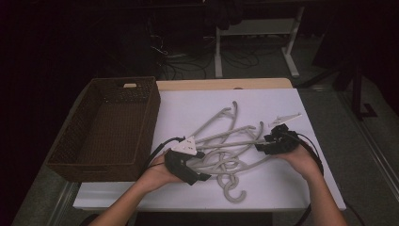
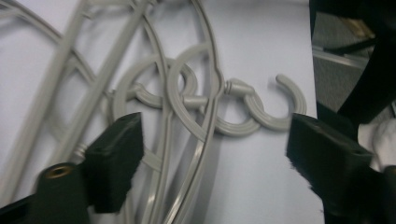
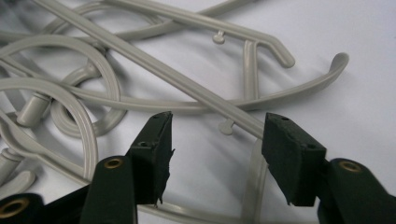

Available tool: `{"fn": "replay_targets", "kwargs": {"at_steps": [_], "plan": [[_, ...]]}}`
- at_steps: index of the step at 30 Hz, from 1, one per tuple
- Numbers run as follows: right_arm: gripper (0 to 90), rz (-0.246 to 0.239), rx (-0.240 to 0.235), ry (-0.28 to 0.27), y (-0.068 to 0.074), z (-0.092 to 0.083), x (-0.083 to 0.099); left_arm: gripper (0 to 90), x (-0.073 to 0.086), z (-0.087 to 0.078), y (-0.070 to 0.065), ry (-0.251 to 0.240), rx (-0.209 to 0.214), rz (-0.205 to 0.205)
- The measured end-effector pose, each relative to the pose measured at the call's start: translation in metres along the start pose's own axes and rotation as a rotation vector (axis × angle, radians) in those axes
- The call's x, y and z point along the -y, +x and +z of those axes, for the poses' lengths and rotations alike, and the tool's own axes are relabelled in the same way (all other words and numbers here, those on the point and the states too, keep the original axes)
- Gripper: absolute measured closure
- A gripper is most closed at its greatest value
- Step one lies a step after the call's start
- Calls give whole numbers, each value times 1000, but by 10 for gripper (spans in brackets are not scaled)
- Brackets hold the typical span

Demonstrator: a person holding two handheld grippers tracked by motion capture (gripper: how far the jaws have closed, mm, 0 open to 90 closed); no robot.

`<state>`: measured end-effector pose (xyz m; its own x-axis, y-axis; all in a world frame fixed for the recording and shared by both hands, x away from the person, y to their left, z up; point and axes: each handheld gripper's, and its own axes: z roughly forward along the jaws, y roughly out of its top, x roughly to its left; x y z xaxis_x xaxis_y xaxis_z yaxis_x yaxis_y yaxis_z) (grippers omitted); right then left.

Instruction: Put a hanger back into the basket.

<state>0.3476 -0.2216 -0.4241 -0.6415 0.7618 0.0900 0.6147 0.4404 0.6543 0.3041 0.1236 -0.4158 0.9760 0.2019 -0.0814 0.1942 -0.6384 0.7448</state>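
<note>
Several grey plastic clothes hangers [image 1: 226, 143] lie tangled on the white tabletop [image 1: 282, 188]. My left gripper [image 1: 201, 175] sits at the pile's near left end, jaws open. In the left gripper view the left gripper [image 2: 215, 135] straddles hanger arms, and the overlapping hooks [image 2: 233, 114] lie just beyond the pads, which do not press on anything. My right gripper [image 1: 263, 146] rests at the pile's right side. In the right gripper view the right gripper [image 3: 217, 126] stands open over a long hanger bar [image 3: 187, 84] that runs under the gap without touching either pad.
A dark brown wicker basket [image 1: 153, 120] stands empty at the table's left, close to my left hand. One hanger hook [image 1: 234, 192] sticks out toward the front edge. A small white piece [image 1: 284, 118] lies behind the right gripper. Desk legs and cables fill the dark floor beyond.
</note>
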Motion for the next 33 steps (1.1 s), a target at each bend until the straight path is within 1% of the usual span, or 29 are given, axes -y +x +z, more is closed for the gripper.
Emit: {"fn": "replay_targets", "kwargs": {"at_steps": [5, 8, 13, 16, 19, 21, 25, 27, 29, 33], "plan": [[388, 4, -8, -15, 1, -1, -1, 385, 1, 16, 1, 55, -8, 27], [377, -5, -14, -16, 2, -1, -1, 438, 1, 21, 1, 87, -14, 42], [371, -7, -21, -25, 4, -2, -2, 519, 2, 31, -2, 144, -22, 68], [371, -9, -22, -33, 3, -2, -2, 571, 3, 36, -3, 179, -37, 88], [371, -7, -25, -39, 3, -3, -2, 616, 2, 38, -4, 195, -67, 99], [367, -9, -27, -41, 3, -3, -2, 631, 1, 39, -6, 214, -84, 121], [366, -11, -28, -45, 4, -4, -2, 671, 0, 43, -8, 240, -99, 132], [366, -10, -29, -49, 4, -4, -3, 691, 0, 45, -8, 264, -108, 143], [366, -8, -30, -54, 4, -4, -3, 718, -1, 45, -8, 273, -119, 140], [366, -9, -34, -59, 5, -5, -4, 736, -1, 46, -7, 278, -115, 149]]}}
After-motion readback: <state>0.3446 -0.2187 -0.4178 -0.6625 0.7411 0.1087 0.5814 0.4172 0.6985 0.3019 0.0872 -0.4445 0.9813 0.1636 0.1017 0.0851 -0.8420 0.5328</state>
